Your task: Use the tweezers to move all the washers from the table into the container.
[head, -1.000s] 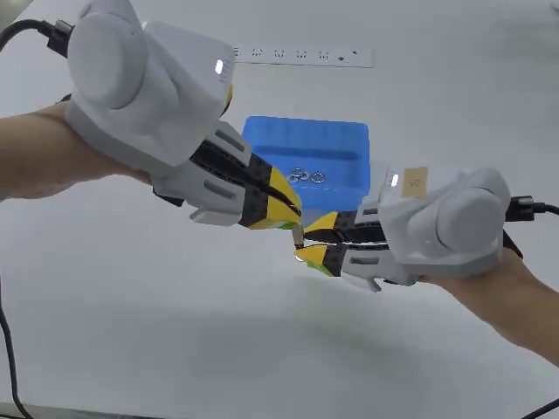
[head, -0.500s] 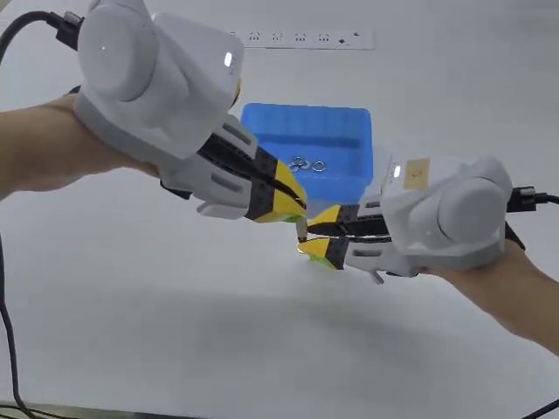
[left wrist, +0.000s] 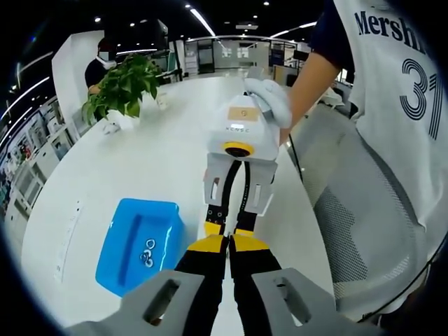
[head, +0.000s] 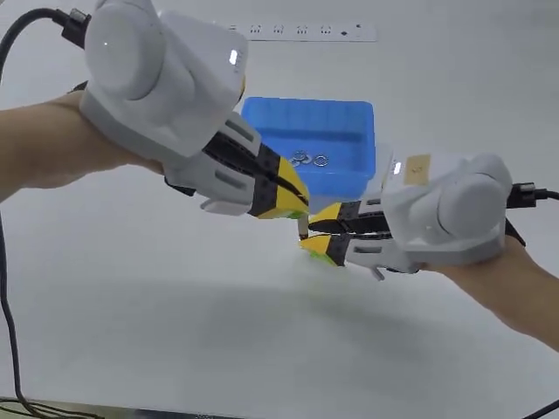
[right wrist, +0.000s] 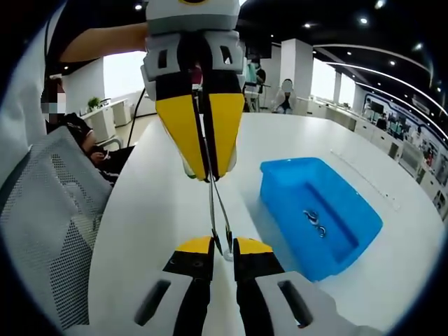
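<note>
- The left tongs (head: pixel 295 206) are pressed together on the tweezers (right wrist: pixel 211 210), which stick out from their yellow tips and point down toward the white counter (head: pixel 131 288).
- The right tongs (head: pixel 318 242) come in from the opposite side, almost tip to tip with the left tongs. Their yellow tips stand a narrow slit apart, and the tweezers' points sit in that slit. I cannot tell whether they squeeze the points.
- The blue container (head: pixel 349 118) sits on the counter just behind both tongs, with a small cluster of washers (head: pixel 310 159) lying on its floor.
- A white power strip (head: pixel 301 31) lies near the counter's far edge, well apart from the container.
</note>
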### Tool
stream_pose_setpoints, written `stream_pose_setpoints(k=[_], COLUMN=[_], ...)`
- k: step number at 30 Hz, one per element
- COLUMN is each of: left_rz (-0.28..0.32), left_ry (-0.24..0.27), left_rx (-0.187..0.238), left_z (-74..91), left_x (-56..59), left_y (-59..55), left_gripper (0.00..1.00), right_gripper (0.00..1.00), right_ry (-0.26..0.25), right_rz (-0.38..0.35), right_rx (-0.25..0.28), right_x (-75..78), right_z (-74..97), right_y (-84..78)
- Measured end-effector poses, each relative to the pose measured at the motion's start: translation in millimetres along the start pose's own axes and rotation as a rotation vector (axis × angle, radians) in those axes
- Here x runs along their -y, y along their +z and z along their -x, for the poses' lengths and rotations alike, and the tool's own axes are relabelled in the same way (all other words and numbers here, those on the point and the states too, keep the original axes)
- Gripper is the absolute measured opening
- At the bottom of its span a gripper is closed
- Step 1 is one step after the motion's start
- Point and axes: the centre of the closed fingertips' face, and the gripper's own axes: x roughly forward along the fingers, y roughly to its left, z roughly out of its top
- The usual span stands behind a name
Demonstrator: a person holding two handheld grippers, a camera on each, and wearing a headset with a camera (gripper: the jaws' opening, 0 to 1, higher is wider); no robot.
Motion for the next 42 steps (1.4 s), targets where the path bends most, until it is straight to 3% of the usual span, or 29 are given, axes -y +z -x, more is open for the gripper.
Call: stream_pose_setpoints(k=[23,27,42], left_rz=[0.013,0.012,0.029], left_ry=[-0.006,-0.008,-0.004], left_rx=[0.003,0.005,0.000], left_z=[-4.7,-4.8,-1.9], left_x=[0.1,0.6,-0.1], left_y=[-2.7,-1.4,-1.5], left_gripper=[0.06,0.06,0.06], right_gripper=[0.13,0.13,0.10], right_ry=[0.021,0.015,0.019], right_rz=[-0.046,-0.005,0.012], right_rx=[0.006,-0.016,-0.027], right_x=[-2.0,0.3,-1.9], right_z=[-2.0,-3.9,-6.2], right_y=[-0.3,-1.5,-2.6])
